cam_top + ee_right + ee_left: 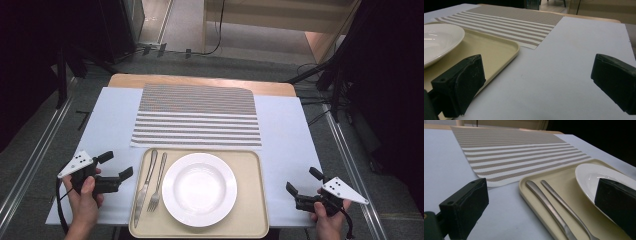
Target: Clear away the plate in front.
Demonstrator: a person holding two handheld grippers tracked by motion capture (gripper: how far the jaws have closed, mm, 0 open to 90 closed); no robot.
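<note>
White table (290, 135), striped placemat (197, 116), beige tray (252, 200), dark room

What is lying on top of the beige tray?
On the beige tray lie a white plate, a knife and a fork, side by side. What the plate covers cannot be seen.

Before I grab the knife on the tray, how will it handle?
The knife looks like smooth metal, so probably stiff and slippery. It lies flat on the tray close beside the fork, so pinching it may nudge the fork.
</note>
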